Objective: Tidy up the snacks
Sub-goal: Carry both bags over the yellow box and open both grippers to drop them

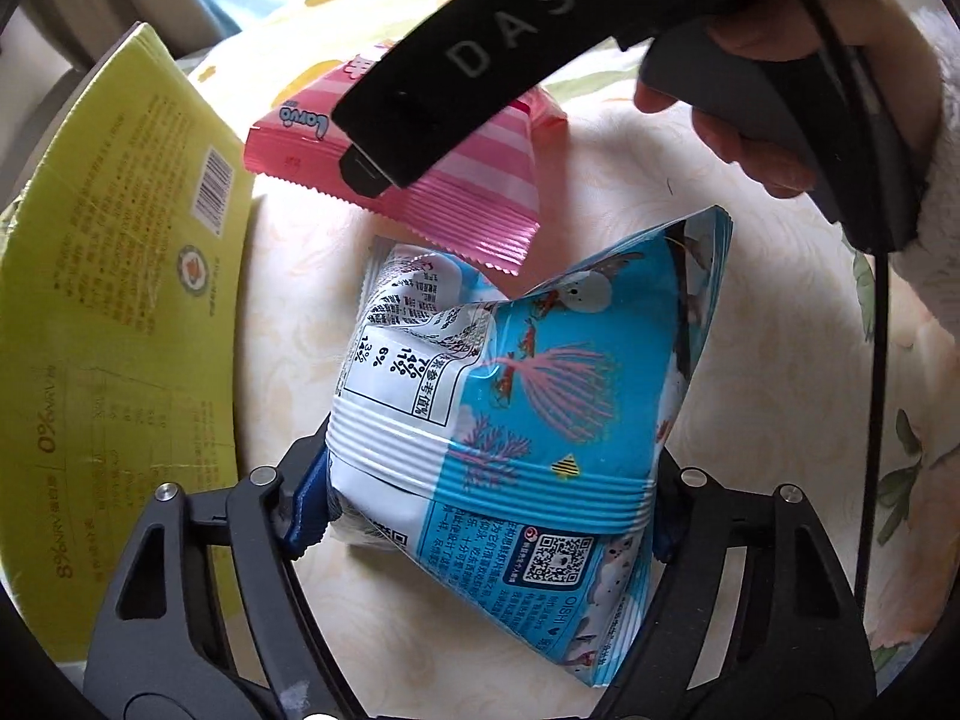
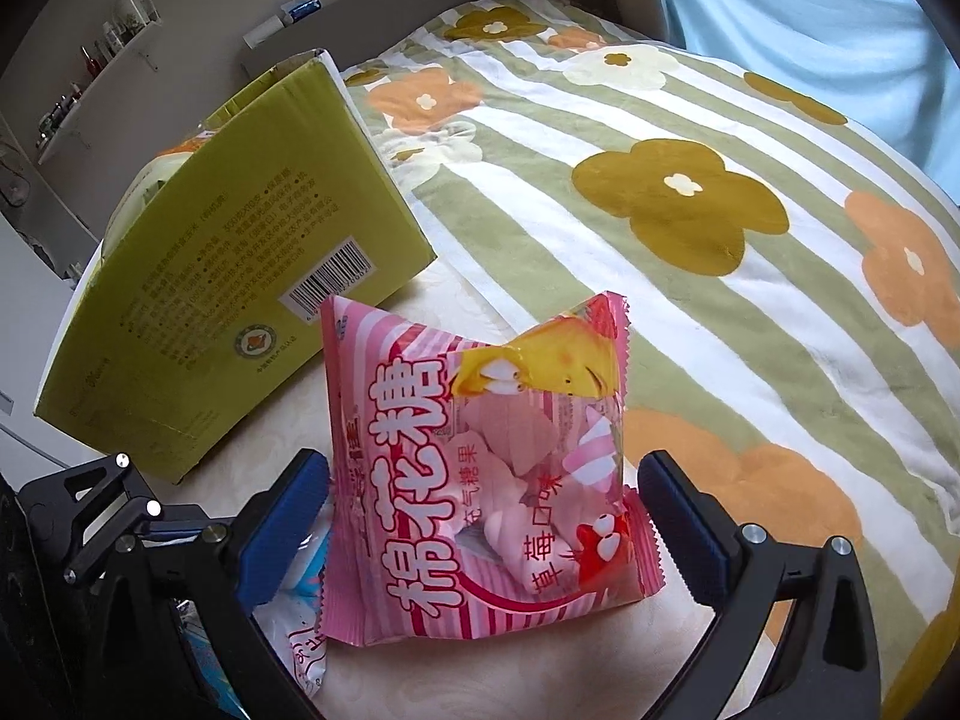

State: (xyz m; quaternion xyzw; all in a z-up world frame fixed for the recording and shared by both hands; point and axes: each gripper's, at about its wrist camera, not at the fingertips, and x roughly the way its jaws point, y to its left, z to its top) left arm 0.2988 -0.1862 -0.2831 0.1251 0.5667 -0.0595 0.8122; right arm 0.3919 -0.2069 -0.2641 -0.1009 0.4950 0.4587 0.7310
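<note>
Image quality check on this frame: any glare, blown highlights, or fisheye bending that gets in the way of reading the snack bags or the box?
Left wrist view: glare streaks across the blue snack bag, its print still legible; the yellow-green box bows strongly along the left edge. Right wrist view: the pink marshmallow bag is sharp and evenly lit; the flowered blanket curves toward the rim, and the blue curtain looks overexposed.

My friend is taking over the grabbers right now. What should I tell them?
Left gripper: shut on the blue bag, held just over the bed.
Right gripper: open around the pink marshmallow bag, pads not squeezing it yet.
Yellow box stands open just beyond both bags.
Done: blue bag grabbed.
Left: probably both bags go into the box.
</note>
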